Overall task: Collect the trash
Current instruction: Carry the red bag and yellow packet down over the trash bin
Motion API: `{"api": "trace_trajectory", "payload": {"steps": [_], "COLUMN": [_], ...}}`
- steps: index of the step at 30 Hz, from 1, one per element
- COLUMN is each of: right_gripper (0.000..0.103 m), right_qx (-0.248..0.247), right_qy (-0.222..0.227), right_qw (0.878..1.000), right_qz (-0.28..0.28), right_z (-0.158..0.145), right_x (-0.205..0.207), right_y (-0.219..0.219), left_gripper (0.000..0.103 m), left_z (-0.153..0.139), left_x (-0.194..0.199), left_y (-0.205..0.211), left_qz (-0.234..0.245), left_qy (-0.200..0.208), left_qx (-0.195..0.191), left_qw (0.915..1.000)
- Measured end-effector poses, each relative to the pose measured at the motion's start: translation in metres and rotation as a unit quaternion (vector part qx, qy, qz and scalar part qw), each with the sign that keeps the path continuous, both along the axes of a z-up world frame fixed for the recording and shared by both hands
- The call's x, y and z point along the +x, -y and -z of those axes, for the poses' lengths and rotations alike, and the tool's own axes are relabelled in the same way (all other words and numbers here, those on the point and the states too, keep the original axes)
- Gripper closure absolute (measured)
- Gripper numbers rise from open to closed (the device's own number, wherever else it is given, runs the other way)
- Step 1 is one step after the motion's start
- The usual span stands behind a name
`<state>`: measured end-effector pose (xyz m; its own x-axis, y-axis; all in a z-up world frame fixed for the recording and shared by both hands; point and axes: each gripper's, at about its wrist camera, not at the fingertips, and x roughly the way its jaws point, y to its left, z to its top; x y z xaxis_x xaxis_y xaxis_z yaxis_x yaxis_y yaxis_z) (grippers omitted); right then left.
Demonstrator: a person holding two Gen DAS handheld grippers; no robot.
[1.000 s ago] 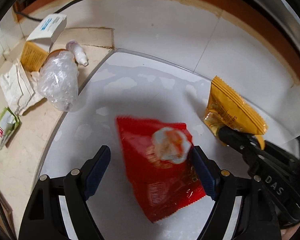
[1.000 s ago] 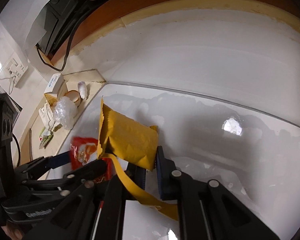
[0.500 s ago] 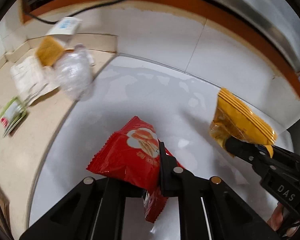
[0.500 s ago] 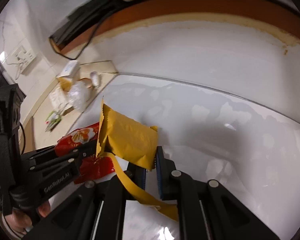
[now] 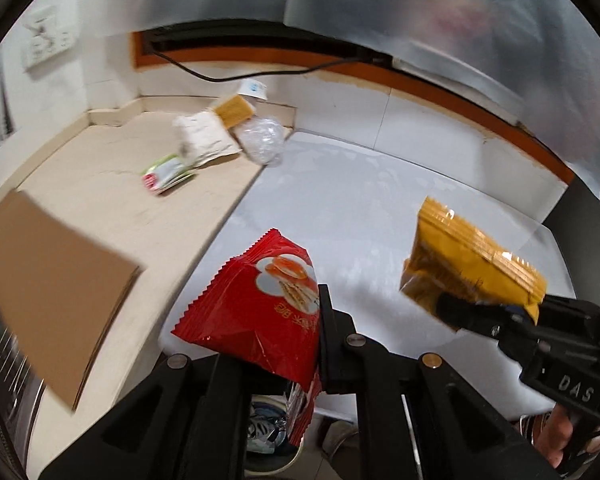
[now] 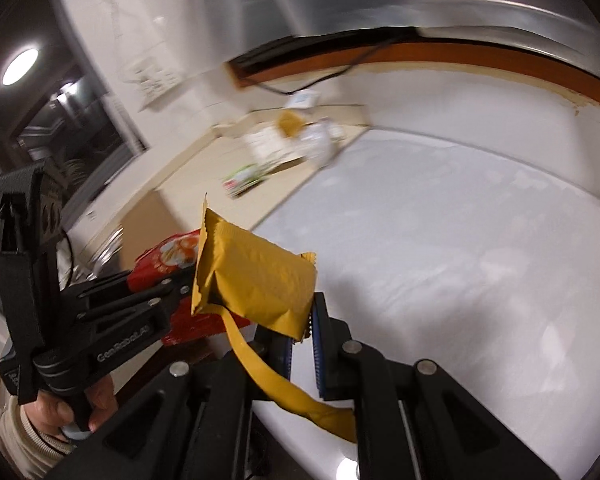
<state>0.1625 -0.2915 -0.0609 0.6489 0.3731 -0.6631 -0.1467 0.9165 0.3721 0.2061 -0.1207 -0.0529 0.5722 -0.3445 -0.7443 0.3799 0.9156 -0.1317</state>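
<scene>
While the left gripper (image 5: 300, 344) pinches only the red snack wrapper's (image 5: 260, 308) lower corner and the right gripper (image 6: 300, 332) nips the yellow wrapper's (image 6: 256, 284) edge, both carried above the white tabletop (image 5: 360, 216), either could slip free mid-carry.

The beige bench (image 5: 100, 168) fills the left of the frame. At its far end lie a green packet (image 5: 166, 168), crumpled white paper (image 5: 202, 136), a clear plastic bag (image 5: 262, 140) and, maybe, a small box (image 5: 236, 110). Brown cardboard (image 5: 48, 280) sits lower left.
</scene>
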Motion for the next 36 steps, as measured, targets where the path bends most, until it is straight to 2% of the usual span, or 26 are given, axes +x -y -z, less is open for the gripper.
{"api": "trace_trajectory", "payload": {"steps": [4,5,10,17,19,23,30,33,36], "right_gripper": [0.095,0.095,0.095,0.095,0.095,0.095,0.095,0.094,0.093], "right_qx": [0.001,-0.012,-0.054,-0.100,-0.112,-0.123,-0.166,-0.169,-0.153], "right_qy": [0.006,0.012,0.005,-0.066,-0.100,-0.161,-0.202,-0.234,-0.266], "right_qw": [1.000,0.999,0.996,0.986,0.980,0.969,0.955,0.947,0.941], "right_qz": [-0.030,-0.036,-0.075,-0.119,-0.129,-0.141,-0.139,-0.142,-0.142], "right_z": [0.003,0.006,0.034,0.114,0.146,0.205,0.290,0.326,0.353], "right_x": [-0.033,-0.044,-0.073,-0.078,-0.071,-0.058,-0.026,-0.012,-0.004], "right_y": [-0.035,-0.047,-0.085,-0.115,-0.120,-0.123,-0.134,-0.142,-0.147], "left_gripper": [0.095,0.095,0.095,0.095,0.094,0.094,0.093,0.093,0.086], "left_z": [0.002,0.005,0.040,0.118,0.146,0.190,0.278,0.300,0.317], "left_x": [-0.038,-0.048,-0.081,-0.108,-0.108,-0.102,-0.074,-0.068,-0.060], "left_y": [-0.036,-0.046,-0.090,-0.122,-0.124,-0.128,-0.128,-0.124,-0.122], "left_qz": [-0.023,-0.030,-0.061,-0.077,-0.071,-0.061,-0.057,-0.056,-0.051], "left_qy": [0.005,0.005,-0.006,-0.034,-0.047,-0.072,-0.155,-0.175,-0.189], "left_qx": [-0.009,-0.013,-0.028,-0.011,-0.007,-0.018,0.009,0.016,0.027], "left_qw": [0.9997,0.9994,0.9977,0.9964,0.9964,0.9954,0.9863,0.9829,0.9804]}}
